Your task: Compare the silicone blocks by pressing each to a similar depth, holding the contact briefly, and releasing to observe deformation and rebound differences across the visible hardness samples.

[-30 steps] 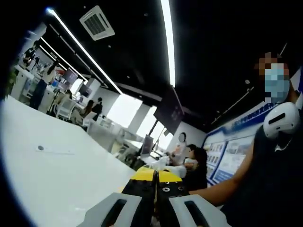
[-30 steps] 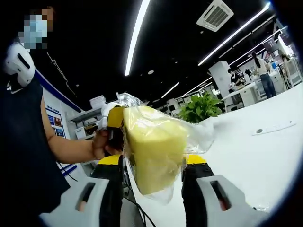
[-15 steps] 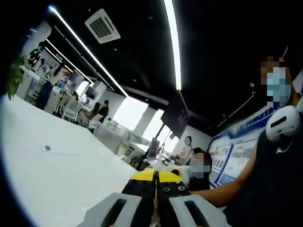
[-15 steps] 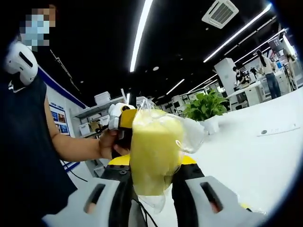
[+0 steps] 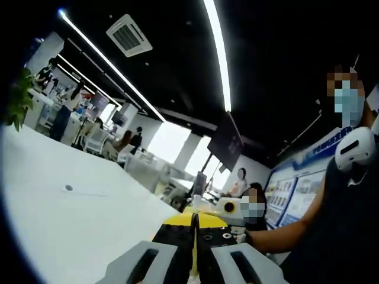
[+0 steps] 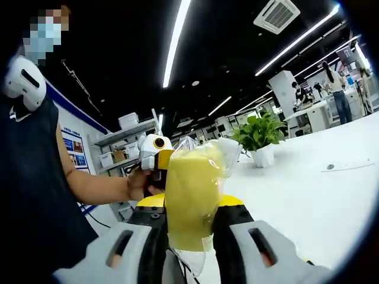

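Our right tongs (image 6: pixel 190 228) squeeze the bagged yellow block (image 6: pixel 192 198); left tongs (image 5: pixel 194 236) are together, empty. The slick bag (image 6: pixel 228 155) may slip free over the tabletop (image 6: pixel 308 195).

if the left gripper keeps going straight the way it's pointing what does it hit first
Nothing close, as far as the left gripper view shows. The left gripper is shut and empty, angled up over the white table toward distant desks and windows. Depth there is unclear.

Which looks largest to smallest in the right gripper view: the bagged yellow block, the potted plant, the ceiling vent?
1. Bagged yellow block, clamped in the right tool, is by far the largest, though it sits nearest the camera.
2. Potted plant and ceiling vent look much alike; no ranking.
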Demonstrator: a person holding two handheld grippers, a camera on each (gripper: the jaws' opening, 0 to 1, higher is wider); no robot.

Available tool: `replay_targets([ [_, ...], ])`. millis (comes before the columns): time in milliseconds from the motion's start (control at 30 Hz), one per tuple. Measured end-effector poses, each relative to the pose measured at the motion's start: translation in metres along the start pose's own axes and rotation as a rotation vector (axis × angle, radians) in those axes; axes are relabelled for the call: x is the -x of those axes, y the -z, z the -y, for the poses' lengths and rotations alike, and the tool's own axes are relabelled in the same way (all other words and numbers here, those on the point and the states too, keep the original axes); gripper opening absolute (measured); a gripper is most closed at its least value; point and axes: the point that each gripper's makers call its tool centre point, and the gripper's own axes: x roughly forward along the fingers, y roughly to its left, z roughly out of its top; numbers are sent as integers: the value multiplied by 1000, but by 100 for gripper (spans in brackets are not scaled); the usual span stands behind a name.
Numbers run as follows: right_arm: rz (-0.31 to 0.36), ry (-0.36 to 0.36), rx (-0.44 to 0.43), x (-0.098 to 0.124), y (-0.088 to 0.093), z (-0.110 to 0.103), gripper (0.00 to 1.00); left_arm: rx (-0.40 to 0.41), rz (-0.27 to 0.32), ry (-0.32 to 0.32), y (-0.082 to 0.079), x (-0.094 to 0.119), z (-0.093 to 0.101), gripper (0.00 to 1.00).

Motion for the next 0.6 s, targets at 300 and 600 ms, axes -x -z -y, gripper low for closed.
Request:
replay_targets([
  [300, -7, 9, 8, 0, -6, -3, 23, -11, 6, -7, -3, 3, 3, 0],
  [600, -47, -3, -25, 5, -4, -4, 12, -14, 9, 10, 2, 5, 10, 0],
])
